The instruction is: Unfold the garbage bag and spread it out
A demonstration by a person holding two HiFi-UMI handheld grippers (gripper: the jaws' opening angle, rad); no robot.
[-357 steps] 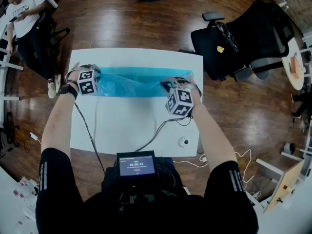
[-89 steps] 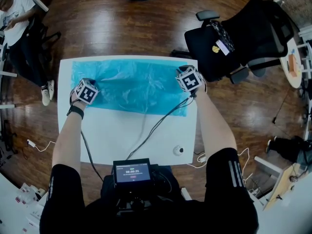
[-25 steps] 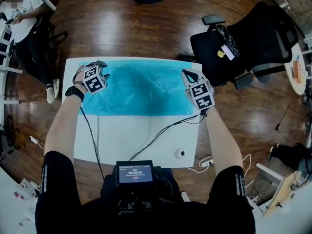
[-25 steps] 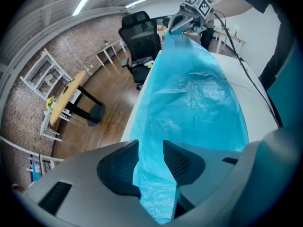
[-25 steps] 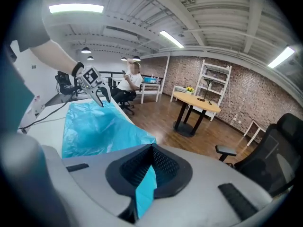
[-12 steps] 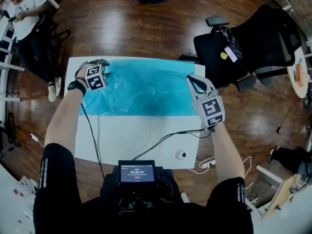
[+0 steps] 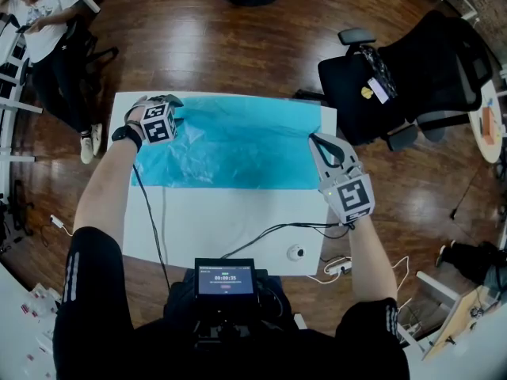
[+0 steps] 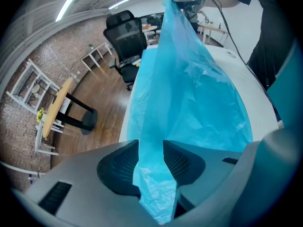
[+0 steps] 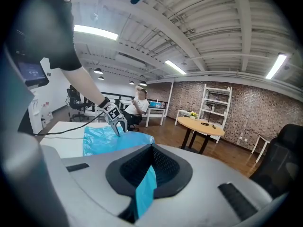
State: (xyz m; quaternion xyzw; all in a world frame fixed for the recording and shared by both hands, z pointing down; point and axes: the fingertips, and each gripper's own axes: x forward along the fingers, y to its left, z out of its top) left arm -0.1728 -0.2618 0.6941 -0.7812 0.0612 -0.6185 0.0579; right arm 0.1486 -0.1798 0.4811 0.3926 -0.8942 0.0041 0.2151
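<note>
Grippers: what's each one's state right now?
Left gripper: closed on a bunched edge of the blue garbage bag.
Right gripper: closed on a thin edge of the same bag.

White table, blue garbage bag over far half, small round object

Blue garbage bag, white table, brown wooden floor
</note>
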